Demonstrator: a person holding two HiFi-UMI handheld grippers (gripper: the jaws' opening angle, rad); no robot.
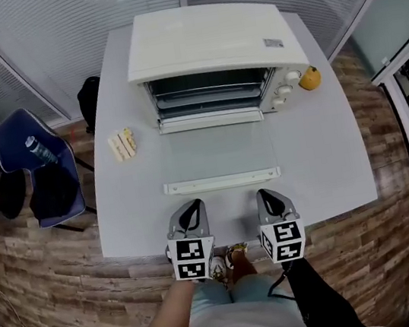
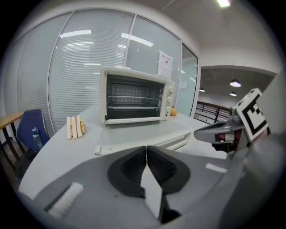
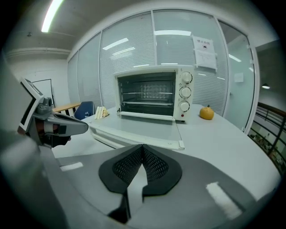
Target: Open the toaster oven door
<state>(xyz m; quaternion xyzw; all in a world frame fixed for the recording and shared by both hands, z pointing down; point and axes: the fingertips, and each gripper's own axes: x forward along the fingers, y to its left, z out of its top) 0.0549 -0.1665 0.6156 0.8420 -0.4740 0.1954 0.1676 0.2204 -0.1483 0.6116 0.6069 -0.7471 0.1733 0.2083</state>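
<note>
The white toaster oven [image 1: 212,38] stands at the back of the grey table [image 1: 326,155]. Its glass door [image 1: 216,151] lies folded down flat, with the white handle bar [image 1: 221,181] toward me and the racks inside visible [image 2: 134,99] [image 3: 147,95]. My left gripper [image 1: 189,219] and right gripper [image 1: 273,206] hover side by side over the table's near edge, just short of the handle. Both are shut with nothing between the pads, as the left gripper view [image 2: 146,156] and right gripper view [image 3: 142,154] show.
Sandwich slices [image 1: 123,143] lie left of the oven. An orange [image 1: 309,77] sits by its right side, next to three knobs [image 1: 285,89]. A blue chair with a bottle [image 1: 39,162] stands off the table's left. Glass walls with blinds rise behind.
</note>
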